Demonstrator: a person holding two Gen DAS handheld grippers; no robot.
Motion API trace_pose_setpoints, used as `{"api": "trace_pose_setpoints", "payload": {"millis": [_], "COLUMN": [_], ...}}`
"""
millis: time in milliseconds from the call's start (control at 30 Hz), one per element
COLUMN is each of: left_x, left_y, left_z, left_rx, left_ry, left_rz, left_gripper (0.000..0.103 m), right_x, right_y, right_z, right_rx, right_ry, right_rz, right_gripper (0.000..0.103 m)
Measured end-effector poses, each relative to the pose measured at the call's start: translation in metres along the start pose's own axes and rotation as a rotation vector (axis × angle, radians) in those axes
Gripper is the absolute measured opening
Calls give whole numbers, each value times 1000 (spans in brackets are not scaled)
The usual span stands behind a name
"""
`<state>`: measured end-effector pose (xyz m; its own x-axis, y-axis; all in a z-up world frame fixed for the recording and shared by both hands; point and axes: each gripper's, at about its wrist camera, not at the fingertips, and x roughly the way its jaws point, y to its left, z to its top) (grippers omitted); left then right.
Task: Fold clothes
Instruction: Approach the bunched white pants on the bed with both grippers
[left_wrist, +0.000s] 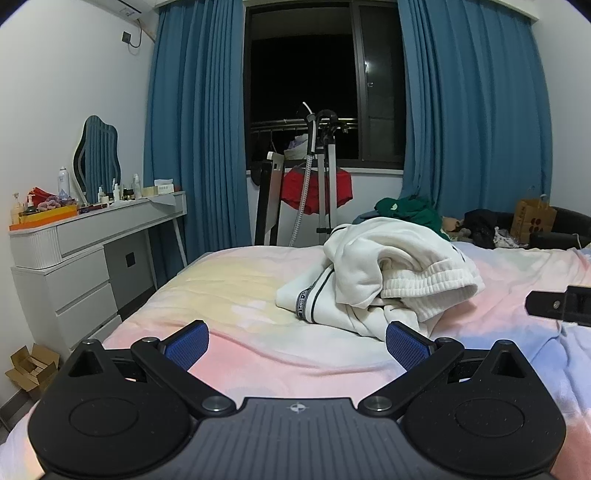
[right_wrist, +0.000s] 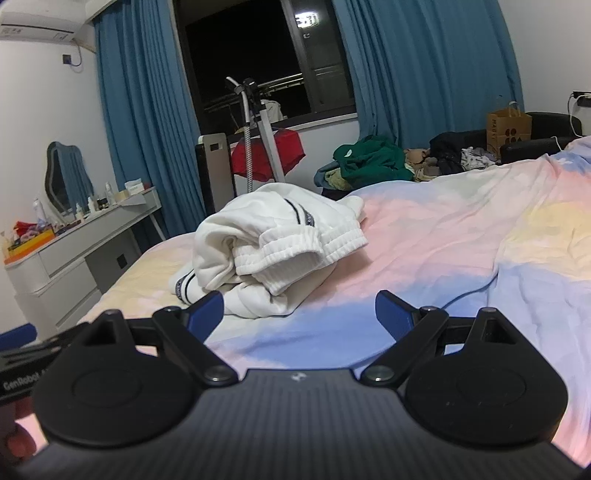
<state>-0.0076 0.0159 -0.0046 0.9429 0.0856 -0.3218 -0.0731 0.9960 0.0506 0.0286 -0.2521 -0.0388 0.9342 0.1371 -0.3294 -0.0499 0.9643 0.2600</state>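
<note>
A crumpled white sweatshirt (left_wrist: 373, 273) with ribbed cuffs and dark piping lies in a heap on the bed (left_wrist: 236, 295), over its pastel sheet. The left gripper (left_wrist: 297, 343) and right gripper (right_wrist: 299, 312) hover just short of it, jaws spread wide and empty.

Bedsheet (left_wrist: 229, 288): pastel tie-dye of pink, pale yellow, lavender-blue and white.
Garment (left_wrist: 388, 273), crumpled on sheet: cream-white, ribbed cuff, dark navy piping and a lettered navy band.
Left gripper (left_wrist: 297, 345) and right gripper (right_wrist: 299, 312): black bodies, blue textured pads.
Curtains (left_wrist: 195, 122): plain teal-blue, 2 panels either side of a black window.
Dresser (left_wrist: 85, 258), far left: light grey-white, with an orange tray.
Far clothes: 1 red piece (left_wrist: 317, 192) hanging; 1 dark green heap (right_wrist: 369, 158).
Paper bag (right_wrist: 508, 127), far right: brown, dark print.
</note>
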Motion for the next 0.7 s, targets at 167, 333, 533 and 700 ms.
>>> {"api": "trace_pose_setpoints", "payload": {"millis": [167, 333, 533, 700], "left_x": [0, -1, 1, 16], "left_y": [2, -2, -8, -26], "left_z": [-1, -4, -9, -23], "left_rx": [-12, 13, 28, 64], "left_ry": [-17, -53, -61, -13], "left_rz": [15, 12, 17, 26], "left_gripper": [103, 103, 103, 103], "right_x": [-2, -2, -3, -4], "right_y": [1, 2, -6, -14], "right_z": [3, 5, 9, 12], "right_rx": [-21, -24, 22, 74], "right_ry": [-15, -11, 3, 16], "right_rz": [12, 14, 11, -1], "right_gripper": [90, 90, 90, 90]}}
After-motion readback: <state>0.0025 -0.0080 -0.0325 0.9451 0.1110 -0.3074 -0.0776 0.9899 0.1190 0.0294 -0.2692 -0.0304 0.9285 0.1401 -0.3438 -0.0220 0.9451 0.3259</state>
